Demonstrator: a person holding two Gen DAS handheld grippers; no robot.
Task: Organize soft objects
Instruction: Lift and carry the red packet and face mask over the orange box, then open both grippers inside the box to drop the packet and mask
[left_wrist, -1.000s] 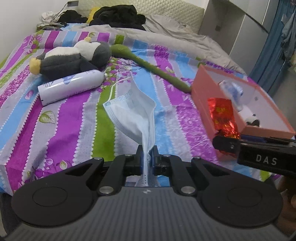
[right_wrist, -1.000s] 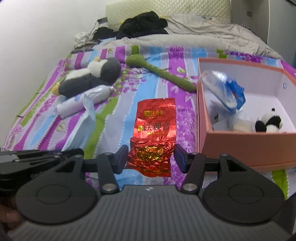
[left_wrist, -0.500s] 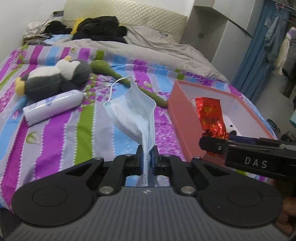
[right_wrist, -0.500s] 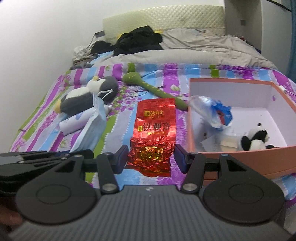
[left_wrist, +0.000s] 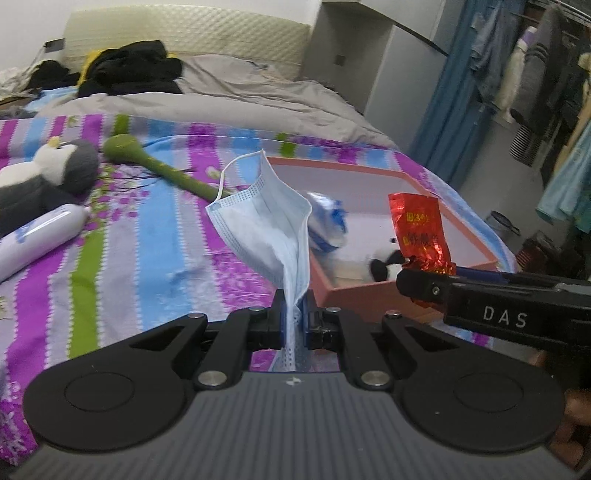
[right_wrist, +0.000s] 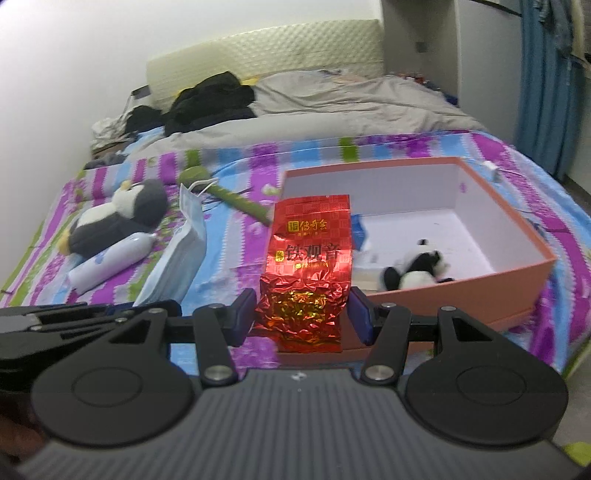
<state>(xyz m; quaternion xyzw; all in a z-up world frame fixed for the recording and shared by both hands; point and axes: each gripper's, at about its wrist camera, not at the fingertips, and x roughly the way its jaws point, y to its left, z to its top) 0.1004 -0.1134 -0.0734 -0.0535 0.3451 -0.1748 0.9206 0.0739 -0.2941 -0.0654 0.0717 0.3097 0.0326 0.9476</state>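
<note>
the left gripper (left_wrist: 294, 312) has its jaws nearly closed, clamped on the lower edge of a blue face mask (left_wrist: 273, 225), which stands up from the pads with one ear loop free at the top. the right gripper (right_wrist: 303, 314) has its jaws about half apart, with both pads pressed against the crumpled lower part of a red foil tea packet (right_wrist: 310, 254); the packet stands upright.

landmark: the orange box (right_wrist: 517, 236) on the striped bedspread (left_wrist: 147, 236). the mask is held to the left of the box, near its front left corner. the tea packet is held in front of the box's front left corner. inside the box, a small panda plush (right_wrist: 417, 271) lies against the front wall, and a blue-and-white plastic pack (left_wrist: 327, 225) rests toward the left wall. well to the left of the box lie a penguin plush (right_wrist: 118, 221), a white tube (right_wrist: 110, 264) touching it, and a green stem-like soft toy (left_wrist: 159, 168).
</note>
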